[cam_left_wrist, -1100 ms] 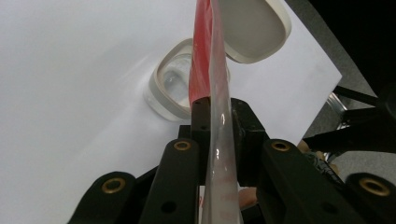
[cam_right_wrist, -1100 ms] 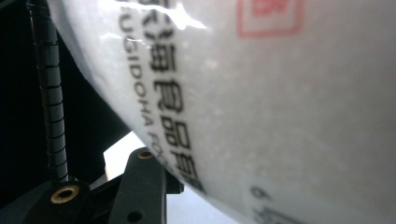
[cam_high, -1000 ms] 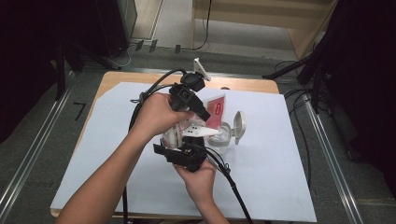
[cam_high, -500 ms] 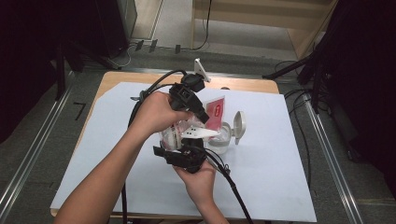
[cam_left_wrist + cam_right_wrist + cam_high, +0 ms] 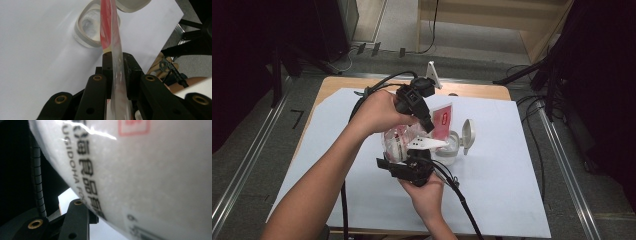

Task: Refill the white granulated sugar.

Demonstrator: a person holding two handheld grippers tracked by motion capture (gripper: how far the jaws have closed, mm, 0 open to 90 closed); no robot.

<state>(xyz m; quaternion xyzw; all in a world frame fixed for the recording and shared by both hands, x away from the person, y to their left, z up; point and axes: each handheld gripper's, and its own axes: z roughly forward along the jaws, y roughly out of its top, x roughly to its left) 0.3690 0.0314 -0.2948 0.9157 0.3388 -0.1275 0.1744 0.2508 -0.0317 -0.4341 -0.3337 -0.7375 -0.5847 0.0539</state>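
bag (image 5: 404,140): clear plastic, red panel, black lettering, white grains
jar (image 5: 452,149): translucent white
table cover (image 5: 512,165): white
jaws: black

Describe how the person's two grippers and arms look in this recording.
Both grippers are black handheld units. The left gripper has black jaw links fixed with brass-coloured rivets, and a pale three-cornered plate stands beside it. The right gripper carries a similar white plate. A thick black cable trails from each. Both forearms are bare, with no sleeves or gloves showing.

Clear bag (image 5: 404,140) of white grains held above an open jar (image 5: 451,147)

Its red-printed top edge (image 5: 108,25) tilts over the jar's mouth; the hinged lid (image 5: 467,134) stands upright.
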